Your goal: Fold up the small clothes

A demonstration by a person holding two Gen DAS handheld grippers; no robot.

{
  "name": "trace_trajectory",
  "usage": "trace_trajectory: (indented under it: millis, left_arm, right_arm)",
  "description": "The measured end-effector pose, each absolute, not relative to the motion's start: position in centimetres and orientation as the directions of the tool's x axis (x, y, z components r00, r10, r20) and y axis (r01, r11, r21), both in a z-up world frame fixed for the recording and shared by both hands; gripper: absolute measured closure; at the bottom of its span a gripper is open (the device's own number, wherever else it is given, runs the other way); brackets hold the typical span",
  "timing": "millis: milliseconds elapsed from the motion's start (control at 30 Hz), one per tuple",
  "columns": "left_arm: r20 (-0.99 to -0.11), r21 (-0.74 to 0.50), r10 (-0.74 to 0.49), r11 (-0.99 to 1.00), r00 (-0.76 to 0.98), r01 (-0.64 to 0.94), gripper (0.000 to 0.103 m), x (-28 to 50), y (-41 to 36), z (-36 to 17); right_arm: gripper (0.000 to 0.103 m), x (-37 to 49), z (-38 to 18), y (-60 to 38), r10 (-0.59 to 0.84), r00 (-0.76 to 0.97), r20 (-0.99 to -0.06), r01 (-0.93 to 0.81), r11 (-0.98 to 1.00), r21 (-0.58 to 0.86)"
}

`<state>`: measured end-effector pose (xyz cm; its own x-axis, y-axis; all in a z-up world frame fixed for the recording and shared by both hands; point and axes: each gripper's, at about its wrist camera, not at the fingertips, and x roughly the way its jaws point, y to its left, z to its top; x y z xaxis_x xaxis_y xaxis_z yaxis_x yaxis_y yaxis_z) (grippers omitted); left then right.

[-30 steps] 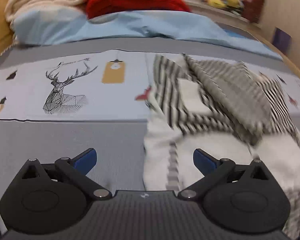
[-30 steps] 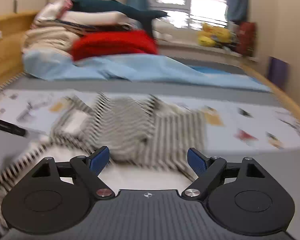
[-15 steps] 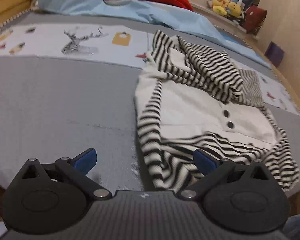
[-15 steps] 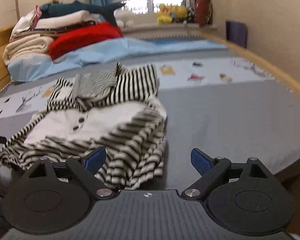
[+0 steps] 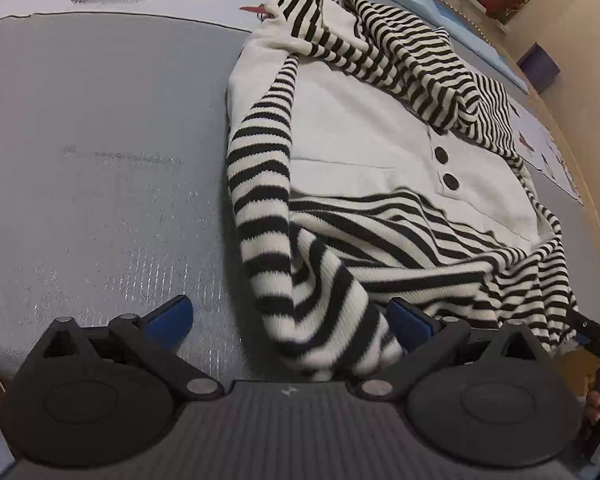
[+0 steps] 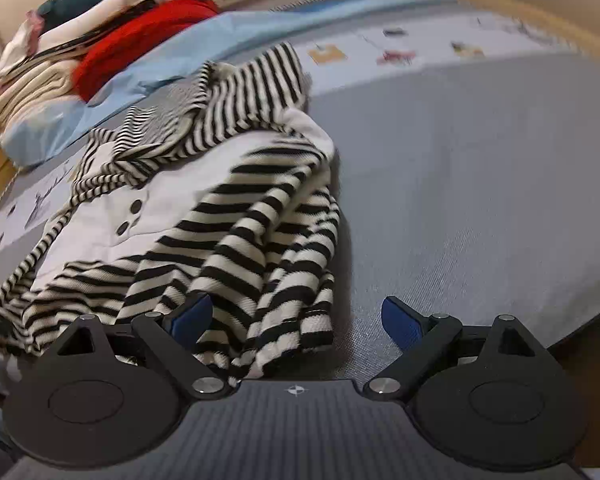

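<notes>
Surveying: you have one small garment to fold, taken here as landmark
Striped top: lies crumpled on the grey bed cover; white front panel faces up, two dark buttons showing; hood or upper part bunched at its far end, so I judge it needs spreading before any fold
Left sleeve: runs down the top's left edge toward you
Left gripper: poised at the top's near hem; jaws wide apart; striped fabric lies between them, pads not pressing; holds nothing
Right gripper: at the top's near right corner; jaws have just been opening, now spread wide; striped folds lie between them, ungripped
</notes>
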<state>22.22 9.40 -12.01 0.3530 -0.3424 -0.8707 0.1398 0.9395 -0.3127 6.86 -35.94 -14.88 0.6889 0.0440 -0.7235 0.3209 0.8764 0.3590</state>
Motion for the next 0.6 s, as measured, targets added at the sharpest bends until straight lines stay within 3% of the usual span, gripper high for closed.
trace_trajectory:
  millis: [33,67,100,133,167,300,433,600]
  left_arm:
    - [-0.865,-0.302,-0.332,0.943,0.376,0.138,0.001,22.2,9.3,-11.8]
    - [-0.859,-0.305,-0.334,0.942,0.389,0.138,0.017,22.2,9.3,-11.7]
    - [-0.848,-0.32,-0.351,0.936,0.397,0.146,0.064,22.1,9.4,-11.5]
    - [-0.84,-0.349,-0.386,0.922,0.382,0.165,0.087,22.2,9.6,-11.4]
    - [-0.836,-0.364,-0.401,0.916,0.374,0.169,0.093,22.1,9.6,-11.1]
    - [-0.796,-0.349,-0.412,0.911,0.443,0.219,0.095,20.3,9.6,-8.0]
    - [-0.74,-0.382,-0.462,0.887,0.489,0.26,0.095,17.7,10.9,-4.2]
    - [-0.725,-0.375,-0.486,0.873,0.487,0.313,0.095,13.7,11.8,-1.4]
  right_arm:
    - [0.011,7.1,-15.4,-36.3,0.064,0.677,-0.733,0.333,0.862,0.383]
    - [0.012,7.3,-15.8,-36.5,0.075,0.671,-0.738,0.344,0.85,0.399]
    - [0.025,7.1,-15.9,-36.7,0.07,0.682,-0.728,0.351,0.842,0.41]
    - [0.067,6.9,-15.7,-36.7,0.081,0.701,-0.709,0.331,0.843,0.423]
    - [0.084,6.8,-15.6,-36.8,0.119,0.706,-0.698,0.301,0.842,0.448]
    - [0.088,5.8,-14.5,-36.8,0.135,0.734,-0.665,0.294,0.82,0.491]
    - [0.089,3.0,-11.1,-37.6,0.145,0.814,-0.563,0.255,0.782,0.569]
    - [0.09,-1.3,-6.8,-37.1,0.154,0.849,-0.505,0.201,0.79,0.579]
